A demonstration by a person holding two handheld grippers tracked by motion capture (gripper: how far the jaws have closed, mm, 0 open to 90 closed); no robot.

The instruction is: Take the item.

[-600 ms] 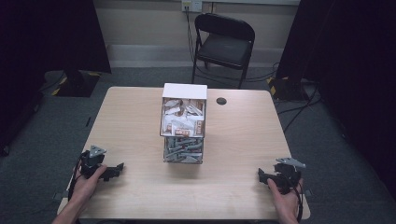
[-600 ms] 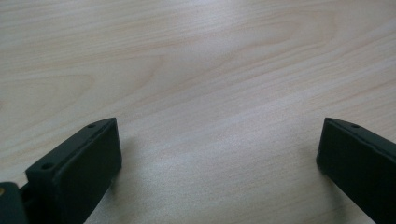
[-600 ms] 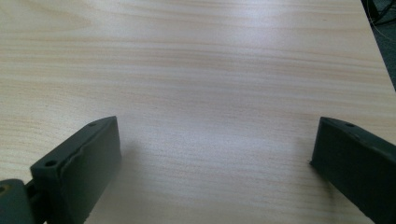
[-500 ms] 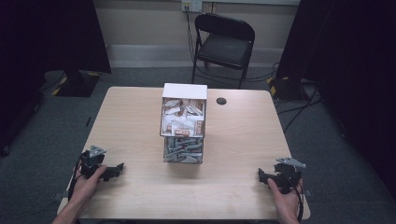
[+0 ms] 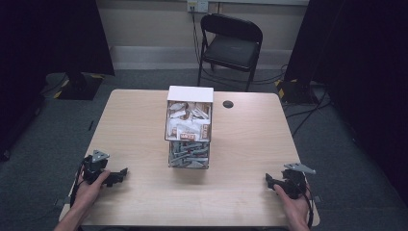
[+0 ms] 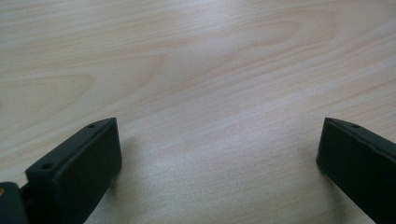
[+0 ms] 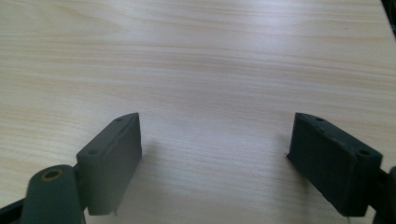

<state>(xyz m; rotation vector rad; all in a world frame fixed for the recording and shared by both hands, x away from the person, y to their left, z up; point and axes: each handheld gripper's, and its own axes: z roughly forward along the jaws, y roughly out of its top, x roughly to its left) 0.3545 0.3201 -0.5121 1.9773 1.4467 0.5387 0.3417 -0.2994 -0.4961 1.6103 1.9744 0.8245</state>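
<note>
Nothing moved since earlier frame: both grippers (image 5: pixel 118 174) (image 5: pixel 269 180) open, empty, flanking clear box (image 5: pixel 189 127); rigid, slippery—grab its side walls.

clear two-tier box (image 5: pixel 189 132) | upright | table centre | packets inside

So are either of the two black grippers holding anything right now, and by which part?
Nothing is held. The left gripper and right gripper both stand open over the bare light wooden table.
</note>
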